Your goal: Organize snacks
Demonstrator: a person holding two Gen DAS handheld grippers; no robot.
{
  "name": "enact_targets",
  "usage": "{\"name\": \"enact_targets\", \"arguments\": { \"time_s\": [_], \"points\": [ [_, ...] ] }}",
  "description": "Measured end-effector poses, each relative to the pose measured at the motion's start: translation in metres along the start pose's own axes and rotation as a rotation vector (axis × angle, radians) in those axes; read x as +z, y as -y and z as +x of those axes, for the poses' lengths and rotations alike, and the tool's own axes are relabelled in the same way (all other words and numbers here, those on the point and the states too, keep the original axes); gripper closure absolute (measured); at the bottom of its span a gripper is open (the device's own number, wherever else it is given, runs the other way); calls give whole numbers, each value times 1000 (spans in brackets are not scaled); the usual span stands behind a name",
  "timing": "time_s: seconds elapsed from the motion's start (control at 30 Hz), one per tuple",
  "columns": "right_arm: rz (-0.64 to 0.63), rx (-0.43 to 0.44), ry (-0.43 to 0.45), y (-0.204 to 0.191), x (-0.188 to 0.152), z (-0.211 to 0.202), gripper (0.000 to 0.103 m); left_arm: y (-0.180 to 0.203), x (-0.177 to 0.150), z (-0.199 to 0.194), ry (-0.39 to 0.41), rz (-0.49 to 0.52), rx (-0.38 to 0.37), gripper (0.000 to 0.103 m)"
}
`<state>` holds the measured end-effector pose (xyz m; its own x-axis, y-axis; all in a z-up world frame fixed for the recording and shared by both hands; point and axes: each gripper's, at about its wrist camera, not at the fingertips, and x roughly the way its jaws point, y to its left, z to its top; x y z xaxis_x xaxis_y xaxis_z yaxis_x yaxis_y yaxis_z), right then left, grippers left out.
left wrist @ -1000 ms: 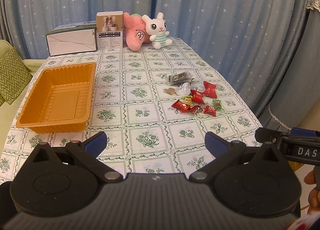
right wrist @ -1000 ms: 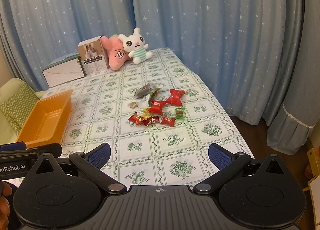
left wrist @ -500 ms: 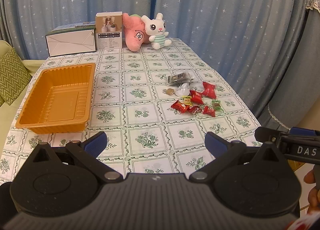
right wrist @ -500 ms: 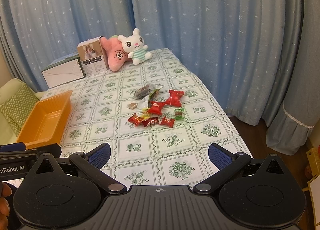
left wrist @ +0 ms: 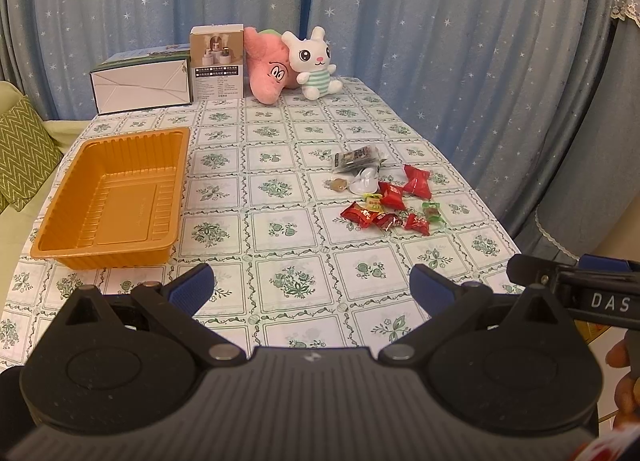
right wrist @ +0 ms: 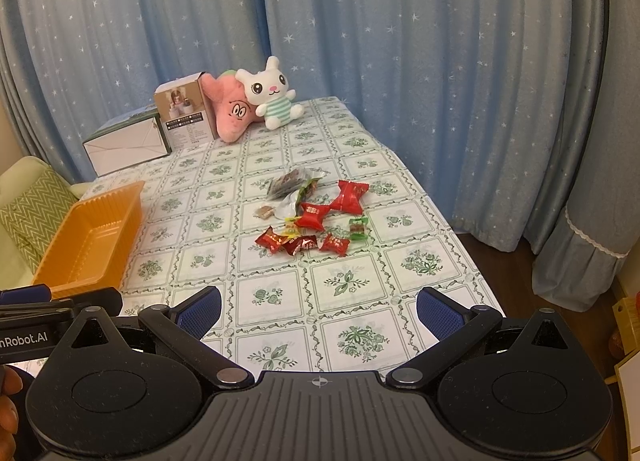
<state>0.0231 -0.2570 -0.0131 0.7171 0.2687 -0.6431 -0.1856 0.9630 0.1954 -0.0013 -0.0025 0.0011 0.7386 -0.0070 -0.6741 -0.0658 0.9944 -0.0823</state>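
Both grippers hover over the near edge of the table (left wrist: 288, 141), nothing picked yet; I judge the task at its start.

Right gripper (right wrist: 318, 311): jaws spread wide, nothing between the blue pads (right wrist: 200, 311). Left gripper (left wrist: 310, 285): same, wide apart and empty.

Key relation: the snack pile (right wrist: 316, 217) lies straight ahead of the right gripper, slightly toward its left finger, well apart from the tips. From the left gripper the same pile (left wrist: 386, 203) sits ahead and off to the right, beyond its right finger. So the right gripper is the nearer and better aligned one; I would reach with it.

The nearest pieces are the row of small red candies (right wrist: 302, 243) at the pile's front edge. That row runs across the right gripper's line of sight, roughly parallel to the line between its fingers. Whether single wrappers touch or overlap I cannot fully tell; several look to be touching.

The orange tray (left wrist: 114, 197) is ahead-left of the left gripper and empty, and far to the left of the right gripper (right wrist: 94, 237). Pile and tray are well apart, so each piece needs a leftward carry.

Risk, as I judge it: the thin wrappers lie flat, so a pinch may drag a neighbour.
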Motion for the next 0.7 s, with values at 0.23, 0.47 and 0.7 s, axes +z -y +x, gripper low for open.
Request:
{"name": "enact_targets", "arguments": {
  "time_s": [0.23, 0.47, 0.7],
  "points": [
    [1, 0, -1, 1, 1, 1, 0, 1, 1, 0, 0, 0, -1, 0],
    [0, 0, -1, 0, 0, 1, 0, 2, 1, 0, 0, 1, -1, 0],
    [6, 2, -2, 1, -1, 0, 0, 3, 3, 2, -1, 1, -6, 0]
  ]
}}
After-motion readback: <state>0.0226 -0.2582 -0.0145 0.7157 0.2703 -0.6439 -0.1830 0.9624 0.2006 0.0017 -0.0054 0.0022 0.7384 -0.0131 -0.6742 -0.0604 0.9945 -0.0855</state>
